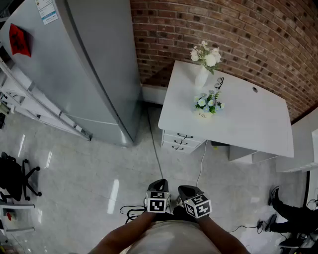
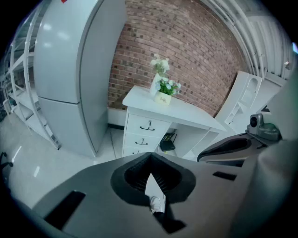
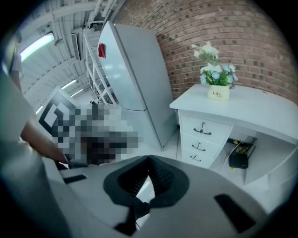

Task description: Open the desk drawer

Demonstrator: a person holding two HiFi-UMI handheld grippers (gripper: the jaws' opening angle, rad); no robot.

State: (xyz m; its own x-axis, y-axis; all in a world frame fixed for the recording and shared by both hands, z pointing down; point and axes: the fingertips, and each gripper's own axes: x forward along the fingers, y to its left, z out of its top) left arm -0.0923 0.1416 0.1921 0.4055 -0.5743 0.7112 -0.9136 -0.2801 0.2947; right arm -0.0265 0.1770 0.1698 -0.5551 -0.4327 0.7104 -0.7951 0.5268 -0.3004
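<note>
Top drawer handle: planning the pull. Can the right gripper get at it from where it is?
Probably not yet. The right gripper sits shut near the person's body, with floor between it and the top drawer handle. Nothing blocks the way, so stepping closer should do.

"Life" on small white flower pot (image 3: pixel 218 94), fridge label (image 1: pixel 47 11) illegible

We note: fridge (image 1: pixel 84 69) left of desk (image 1: pixel 248 124), both against wall (image 1: pixel 238 34); drawers (image 1: pixel 181 141) under desk's left end; vase (image 1: pixel 201 77) behind pot (image 1: pixel 203 113) on desk.
</note>
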